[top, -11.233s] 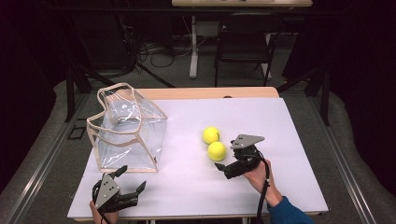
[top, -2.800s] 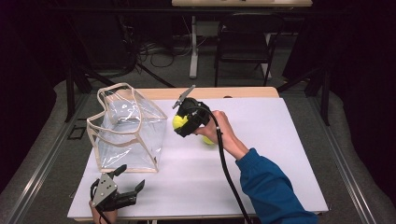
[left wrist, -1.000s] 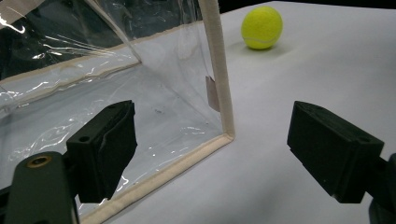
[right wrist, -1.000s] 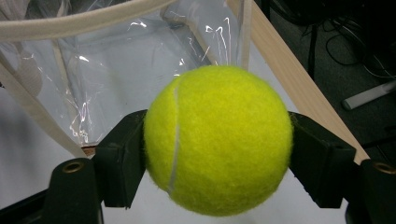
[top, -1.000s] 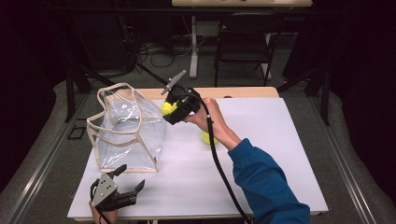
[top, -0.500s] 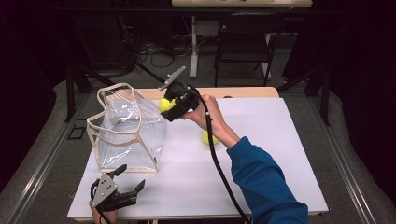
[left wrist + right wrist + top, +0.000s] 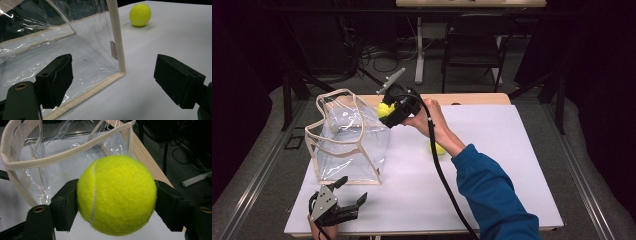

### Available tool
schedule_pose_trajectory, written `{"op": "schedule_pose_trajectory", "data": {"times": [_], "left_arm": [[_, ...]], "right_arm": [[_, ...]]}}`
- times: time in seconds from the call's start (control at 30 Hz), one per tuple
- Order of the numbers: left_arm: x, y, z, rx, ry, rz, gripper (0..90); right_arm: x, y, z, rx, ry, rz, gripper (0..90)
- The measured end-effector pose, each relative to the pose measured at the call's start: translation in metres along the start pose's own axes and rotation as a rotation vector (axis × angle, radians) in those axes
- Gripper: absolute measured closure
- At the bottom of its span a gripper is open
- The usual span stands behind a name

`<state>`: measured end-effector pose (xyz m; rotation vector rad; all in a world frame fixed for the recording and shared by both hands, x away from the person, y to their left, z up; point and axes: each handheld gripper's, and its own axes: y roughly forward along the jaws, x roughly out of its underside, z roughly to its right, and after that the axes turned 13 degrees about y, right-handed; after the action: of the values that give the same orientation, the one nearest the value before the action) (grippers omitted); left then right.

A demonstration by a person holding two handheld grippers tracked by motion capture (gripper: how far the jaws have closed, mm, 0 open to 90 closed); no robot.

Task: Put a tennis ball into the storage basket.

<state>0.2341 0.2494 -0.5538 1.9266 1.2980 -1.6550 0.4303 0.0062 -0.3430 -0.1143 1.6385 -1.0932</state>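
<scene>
Item: tennis ball (image 7: 116, 195), yellow felt. Held in the right tool (image 7: 393, 111), both jaws pressed on its sides, one at each flank in the right gripper view. Location: in the air at the near-right rim of the clear bag (image 7: 349, 137), level with or slightly above the top edge.

Item: clear bag, transparent plastic with cream fabric trim and handles. Stands upright on the left part of the desk (image 7: 512, 165), mouth open and facing up. The rim sags and the mouth is irregular in shape.

Key relation: in the high view the bag's opening lies to the left of the held ball and just below it. In the right gripper view the cream rim (image 7: 62, 153) runs across the frame behind the ball, with the bag's interior beyond it. Judgement: the ball must pass over that rim, then go down; a release short of it would likely land the ball on the trim or outside the wall.

Item: second tennis ball (image 7: 140, 14). Rests on the desk, right of the bag, well apart from it, partly hidden under the right forearm in the high view.

Item: left tool (image 7: 343, 206). Jaws wide apart, holding nothing, low at the desk's near edge, facing the bag's bottom corner (image 7: 121, 73). The right hand is nearer the opening by a clear margin.
</scene>
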Motion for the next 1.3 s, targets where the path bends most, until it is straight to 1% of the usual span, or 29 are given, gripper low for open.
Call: {"op": "schedule_pose_trajectory", "data": {"times": [0.1,0.27,0.3,0.37,0.5,0.57,0.6,0.7,0.77,0.83,0.97,1.03,1.1,1.17,1.3], "left_arm": [[0.000,0.001,0.001,-0.002,-0.002,-0.003,16.0],[0.000,0.000,0.000,-0.002,0.001,-0.003,16.0],[0.000,0.000,0.000,0.000,0.003,-0.004,16.0],[0.000,0.000,0.000,-0.002,0.000,0.000,16.0],[0.000,0.000,0.000,-0.001,0.001,-0.001,16.0],[0.000,-0.001,0.000,-0.008,-0.001,0.002,16.0],[0.000,-0.001,-0.001,-0.010,-0.003,0.002,16.0],[0.000,-0.001,-0.001,-0.009,-0.003,0.002,16.0],[0.000,-0.001,0.000,-0.010,0.000,0.002,16.0],[0.000,-0.001,0.000,-0.006,0.000,0.002,16.0],[0.000,-0.002,-0.001,-0.012,0.005,0.002,16.0],[0.000,-0.002,-0.001,-0.010,-0.001,0.006,16.0],[0.000,-0.001,-0.001,-0.014,0.002,0.004,16.0],[0.000,-0.001,-0.001,-0.010,0.002,0.001,16.0],[0.000,-0.001,-0.001,-0.012,0.002,0.001,16.0]], "right_arm": [[-0.003,0.000,-0.001,-0.007,-0.001,0.011,25.9],[-0.006,0.001,-0.004,-0.005,-0.004,0.016,25.9],[-0.007,0.002,-0.005,0.001,-0.014,0.014,25.9],[-0.007,0.003,-0.006,-0.001,-0.008,0.021,25.9],[-0.008,0.005,-0.008,-0.002,-0.016,0.024,25.9],[-0.009,0.006,-0.009,-0.004,-0.017,0.028,25.9],[-0.010,0.006,-0.010,-0.006,-0.011,0.032,25.9],[-0.012,0.005,-0.012,-0.004,-0.024,0.042,25.9],[-0.013,0.005,-0.012,-0.007,-0.017,0.048,25.9],[-0.014,0.005,-0.014,-0.008,-0.021,0.054,25.9],[-0.015,0.005,-0.016,-0.015,-0.020,0.065,25.9],[-0.016,0.005,-0.017,-0.013,-0.024,0.067,25.9],[-0.016,0.006,-0.017,-0.020,-0.019,0.072,25.9],[-0.017,0.006,-0.018,-0.016,-0.023,0.079,25.9],[-0.018,0.006,-0.020,-0.024,-0.021,0.103,25.9]]}}
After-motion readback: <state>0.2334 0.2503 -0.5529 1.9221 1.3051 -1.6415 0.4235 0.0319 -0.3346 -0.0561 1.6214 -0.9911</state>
